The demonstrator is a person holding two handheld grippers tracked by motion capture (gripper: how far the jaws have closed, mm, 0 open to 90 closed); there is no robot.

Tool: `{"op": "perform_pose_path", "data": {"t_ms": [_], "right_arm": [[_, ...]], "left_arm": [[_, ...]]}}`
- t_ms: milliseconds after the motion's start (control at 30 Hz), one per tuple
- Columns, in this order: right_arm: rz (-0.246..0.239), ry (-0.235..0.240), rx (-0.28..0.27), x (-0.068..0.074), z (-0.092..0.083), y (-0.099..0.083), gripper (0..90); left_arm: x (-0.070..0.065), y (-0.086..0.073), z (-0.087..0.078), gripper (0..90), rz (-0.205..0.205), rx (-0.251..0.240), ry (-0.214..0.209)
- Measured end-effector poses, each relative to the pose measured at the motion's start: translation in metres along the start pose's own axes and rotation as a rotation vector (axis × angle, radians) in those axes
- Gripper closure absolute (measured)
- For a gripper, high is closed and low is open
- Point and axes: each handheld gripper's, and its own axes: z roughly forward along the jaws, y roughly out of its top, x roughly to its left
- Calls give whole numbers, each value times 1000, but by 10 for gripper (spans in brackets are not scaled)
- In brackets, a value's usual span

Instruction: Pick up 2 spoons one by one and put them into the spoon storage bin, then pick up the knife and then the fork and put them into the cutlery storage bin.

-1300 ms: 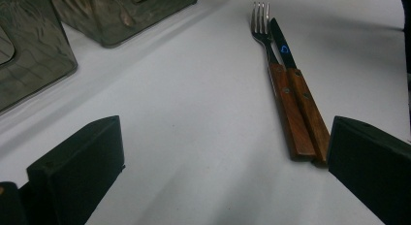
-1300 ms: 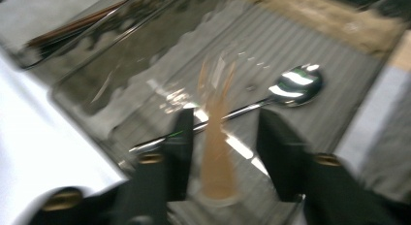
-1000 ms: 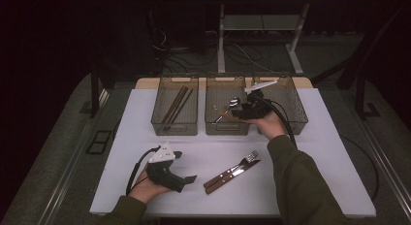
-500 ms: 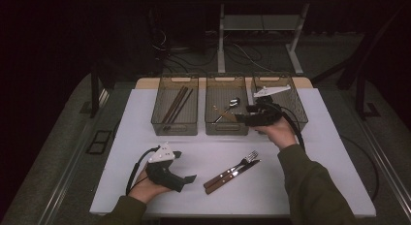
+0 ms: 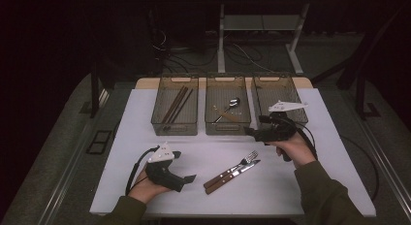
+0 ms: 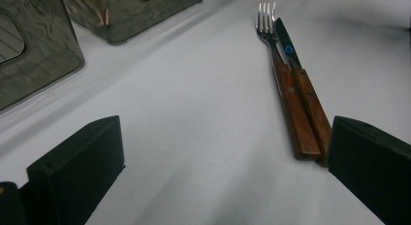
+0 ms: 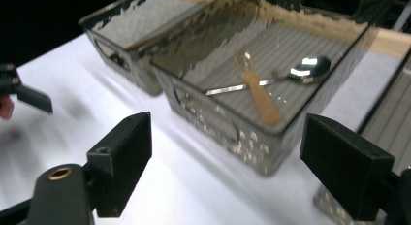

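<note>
A fork and a knife with wooden handles lie side by side on the white table. In the left gripper view the fork and knife lie just ahead of the right jaw. My left gripper rests open in the hand at the near left, empty. My right gripper hovers before the middle tray; its jaws have just been opening, with nothing between them. That tray holds a metal spoon and a wooden spoon.
The left tray holds dark chopsticks. A right tray stands behind the right hand. Table edges run along the near side and both flanks, with dark floor and a desk frame beyond.
The right gripper has drawn back from above the middle tray toward the near right, and its jaws stand wider. The left hand has stayed put.
</note>
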Motion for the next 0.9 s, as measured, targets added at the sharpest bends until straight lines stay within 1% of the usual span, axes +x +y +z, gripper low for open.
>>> {"op": "perform_pose_path", "data": {"t_ms": [67, 100, 133, 200, 267, 467, 600, 700, 800, 867, 900], "right_arm": [[-7, -3, -12, 0, -3, -7, 137], [-12, -3, -13, 1, -4, -10, 134], [-8, -6, -15, 2, -5, -14, 134], [-24, -5, -11, 3, -8, -21, 134], [-43, -26, -19, 5, -10, -27, 134], [-64, -16, -33, 7, -20, -46, 134], [-80, -17, -17, 8, -25, -59, 134], [-77, -24, -18, 7, -29, -70, 134], [-67, -17, -8, 4, -32, -79, 134], [-70, -23, -6, 2, -34, -85, 134], [-66, -25, 4, 2, -35, -87, 134]], "left_arm": [[0, 0, 0, 0, 0, 1, 0], [1, 0, 0, 0, 5, 2, 1], [1, 0, -1, 0, 12, 8, 1], [1, 0, -1, 0, 6, 9, 0], [1, -1, -1, 0, 5, 11, 3], [1, -1, -3, 0, 1, 11, 6], [1, -1, -3, 0, -1, 12, 3], [1, -1, -1, 0, -1, 12, 3], [1, -1, -2, 0, 0, 14, 4], [0, -1, -2, 0, -1, 13, 5], [0, -1, -2, 0, 0, 12, 6]]}}
